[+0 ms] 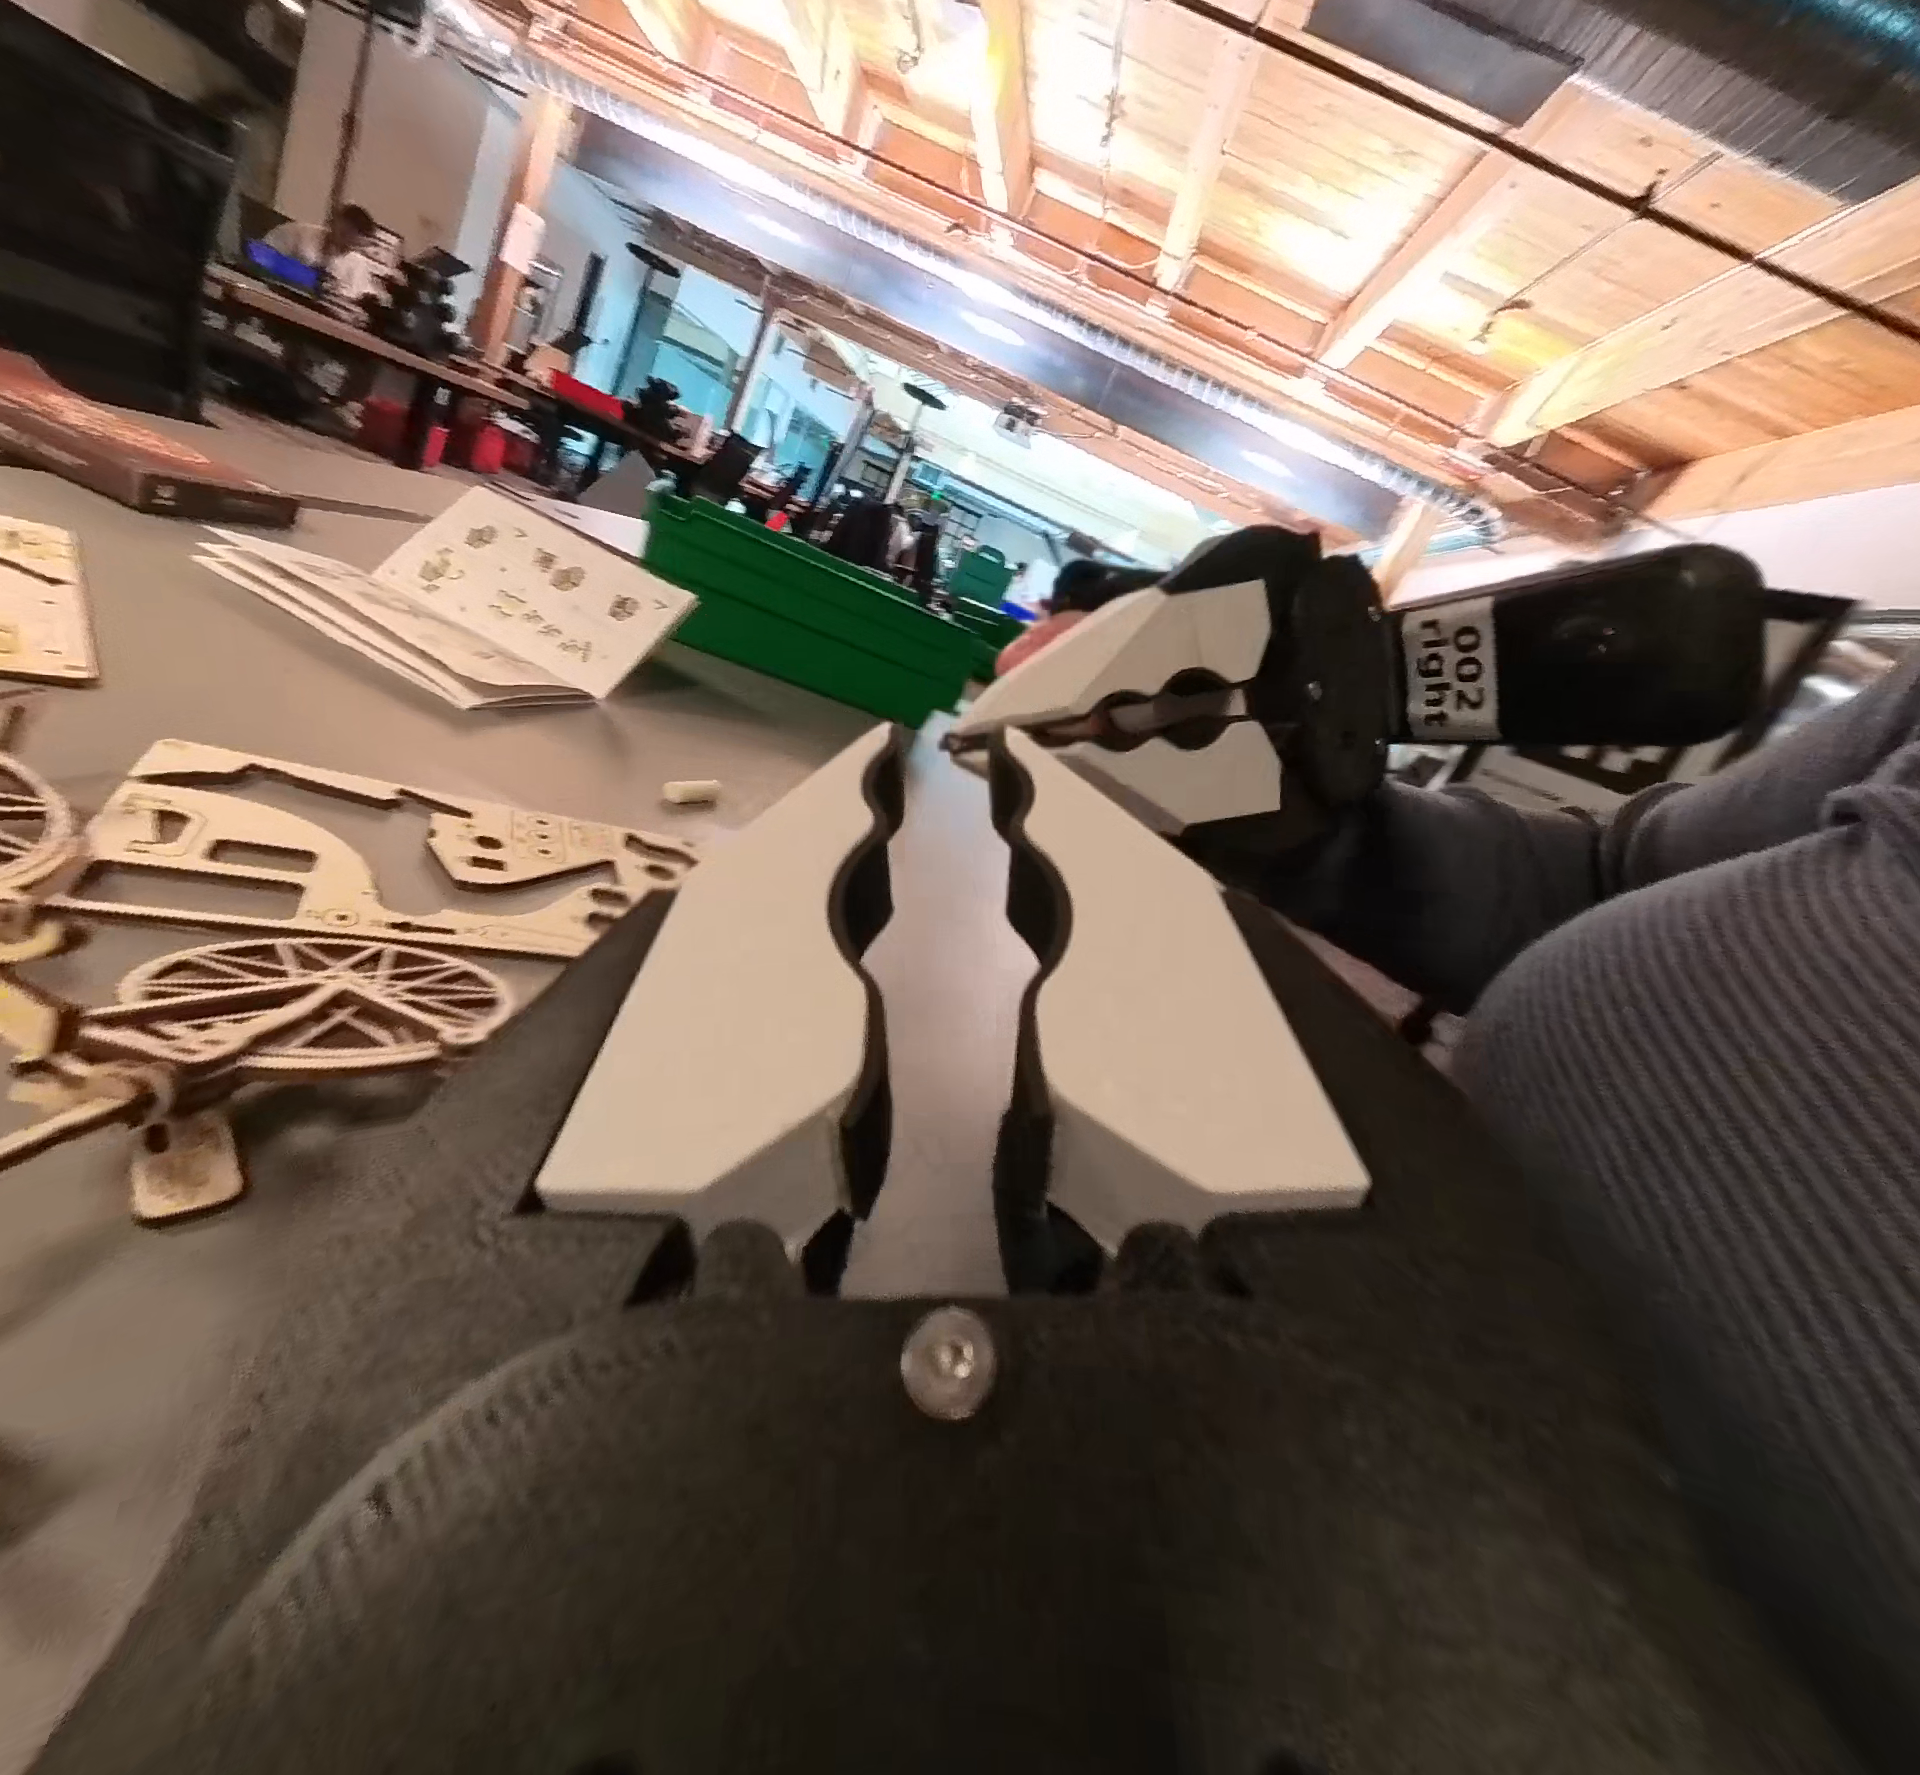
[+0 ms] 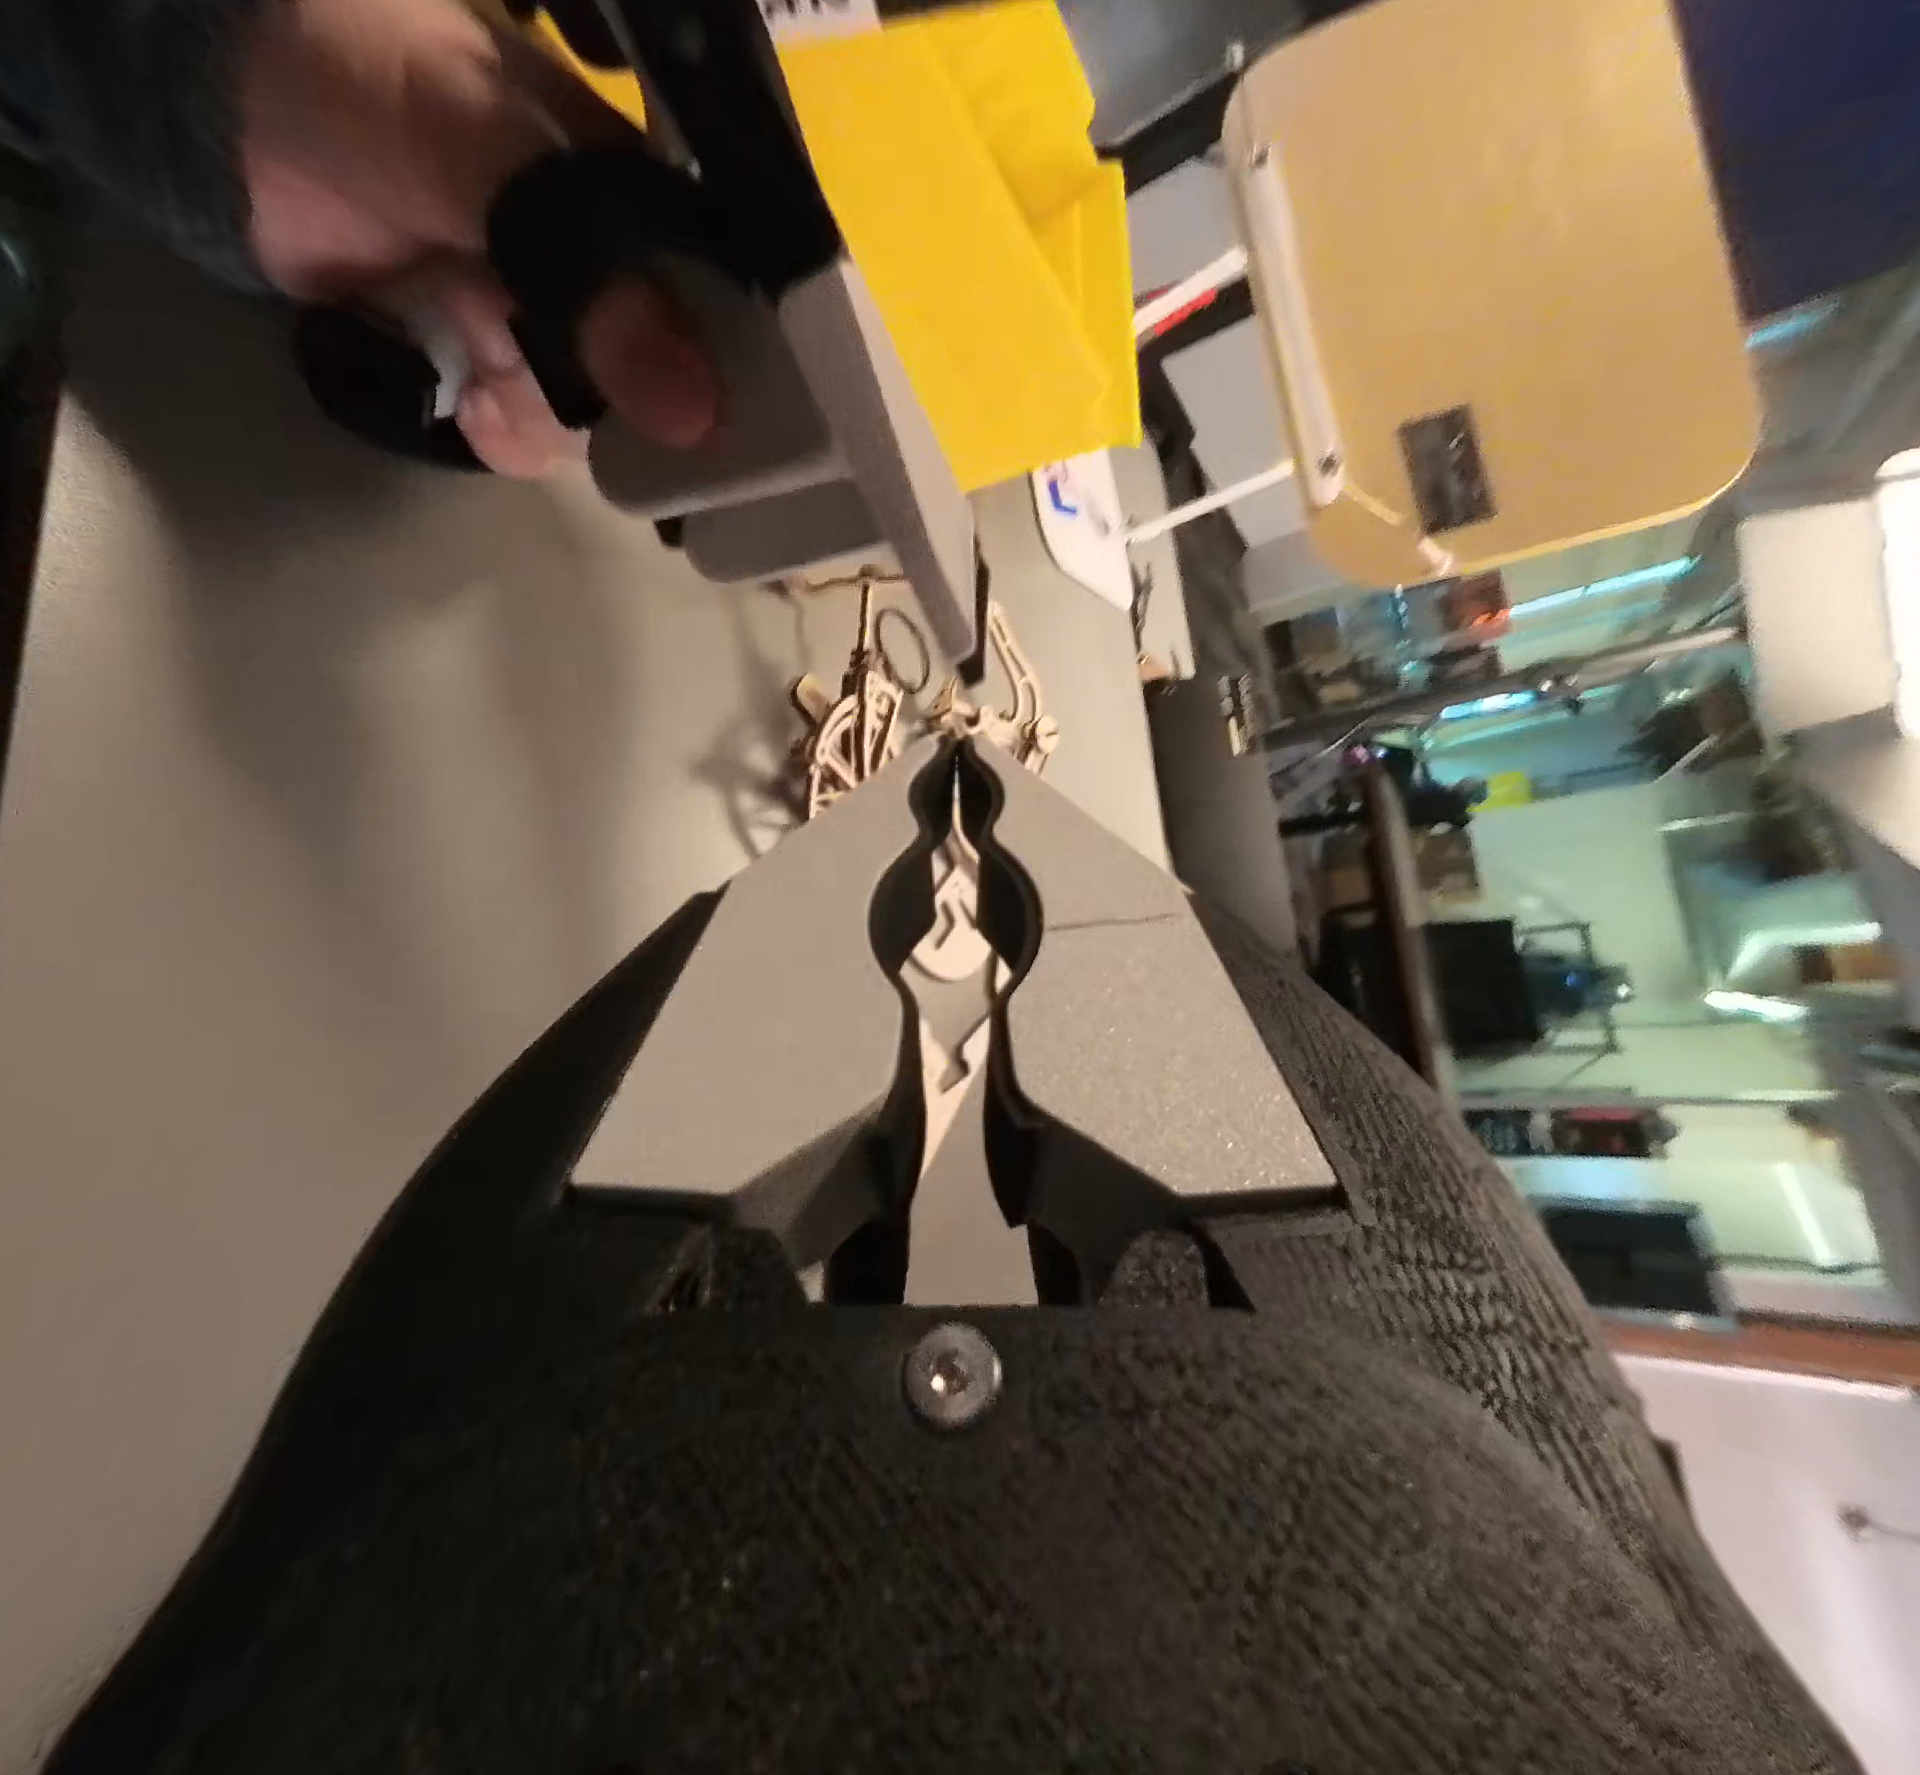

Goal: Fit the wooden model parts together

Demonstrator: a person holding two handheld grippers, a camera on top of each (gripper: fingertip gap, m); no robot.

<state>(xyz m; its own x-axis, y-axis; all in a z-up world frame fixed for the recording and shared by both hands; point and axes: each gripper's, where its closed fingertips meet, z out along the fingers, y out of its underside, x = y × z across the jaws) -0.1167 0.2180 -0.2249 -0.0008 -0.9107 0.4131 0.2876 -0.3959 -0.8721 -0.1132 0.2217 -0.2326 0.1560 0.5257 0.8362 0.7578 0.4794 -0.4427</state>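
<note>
A grey desk (image 1: pixel 343 686) is lying under a workshop's wooden ceiling. On its left part the wooden model parts (image 1: pixel 312 904) are resting: a flat cut-out frame and a spoked wheel, loose and touching each other. The left tongs (image 1: pixel 943 769) are hovering just right of them, released, with nothing between the fingers. The right tongs (image 1: pixel 954 740) are meeting the left pair's tips from the right, clenched; whether they are gripping a small wooden piece (image 2: pixel 961 719) at their tips cannot be told. Farther off, an open instruction booklet (image 1: pixel 488 624) is lying beyond the parts, with a green bin (image 1: pixel 821 624) to its right and a dark box (image 1: pixel 135 468) at far left. A tiny pale peg (image 1: pixel 690 792) is sitting alone between booklet and frame.
</note>
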